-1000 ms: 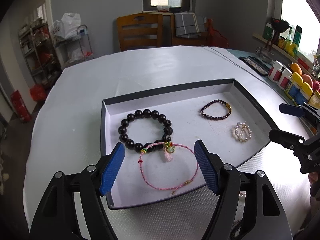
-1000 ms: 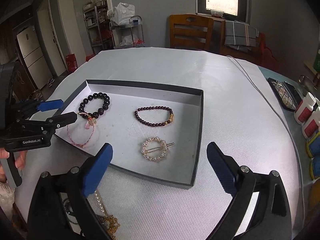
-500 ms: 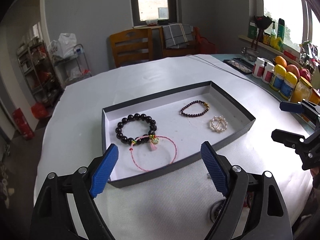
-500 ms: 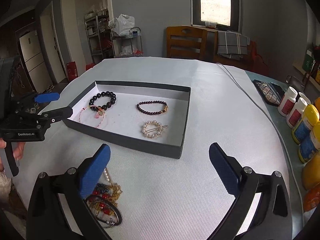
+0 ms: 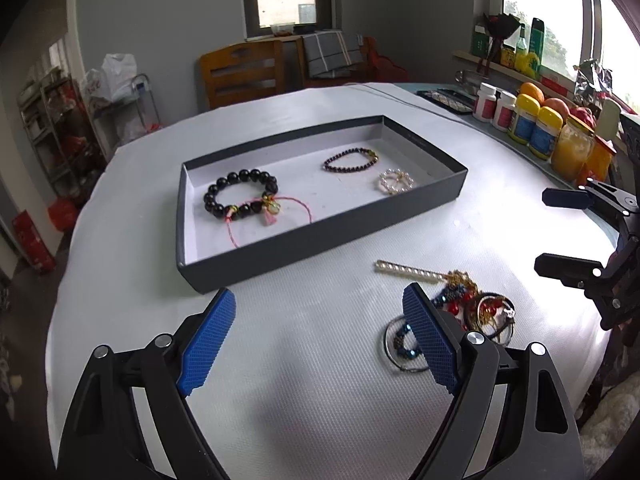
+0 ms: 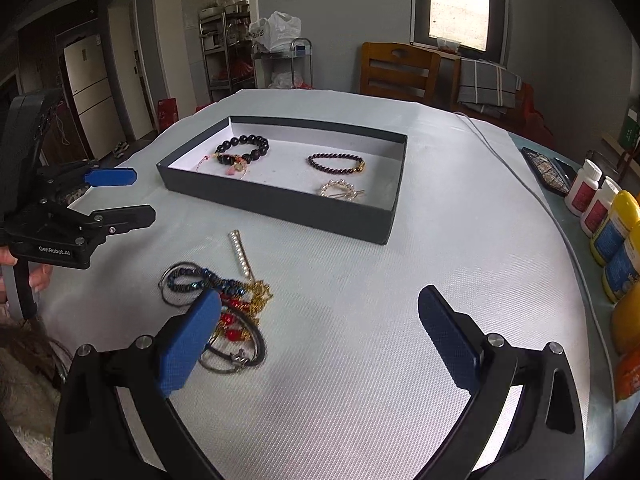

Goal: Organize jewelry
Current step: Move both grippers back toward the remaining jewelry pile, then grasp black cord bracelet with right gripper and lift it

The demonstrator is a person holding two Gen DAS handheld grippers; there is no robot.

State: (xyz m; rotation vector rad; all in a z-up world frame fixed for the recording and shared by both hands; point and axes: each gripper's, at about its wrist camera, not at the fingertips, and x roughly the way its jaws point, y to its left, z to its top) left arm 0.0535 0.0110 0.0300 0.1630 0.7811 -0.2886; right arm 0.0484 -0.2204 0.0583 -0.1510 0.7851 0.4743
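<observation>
A dark shallow box [image 5: 320, 236] [image 6: 280, 206] on the white table holds a black bead bracelet [image 5: 240, 196] [image 6: 242, 148], a pink cord bracelet [image 5: 276, 212], a dark purple bead bracelet [image 5: 350, 160] [image 6: 336, 162] and a round pearl clip [image 5: 396, 182] [image 6: 342, 191]. A tangled pile of loose jewelry [image 5: 468, 308] [image 6: 224, 308] with a pearl hair pin [image 5: 412, 270] [image 6: 240, 254] lies in front of the box. My left gripper [image 5: 320, 340] [image 6: 120, 196] is open and empty, just left of the pile. My right gripper [image 6: 316, 340] [image 5: 560, 232] is open and empty, just right of it.
Pill bottles [image 5: 494, 108] [image 6: 592, 196], yellow bottles [image 5: 532, 124], a jar and fruit line the table's right edge. A dark patterned case [image 6: 548, 172] lies further back. A thin cable [image 6: 520, 184] runs along the right side. Wooden chairs [image 5: 240, 72] stand behind the table.
Both grippers have pulled back from the box toward the near table edge. The loose jewelry pile has come into view between them. Both stay open.
</observation>
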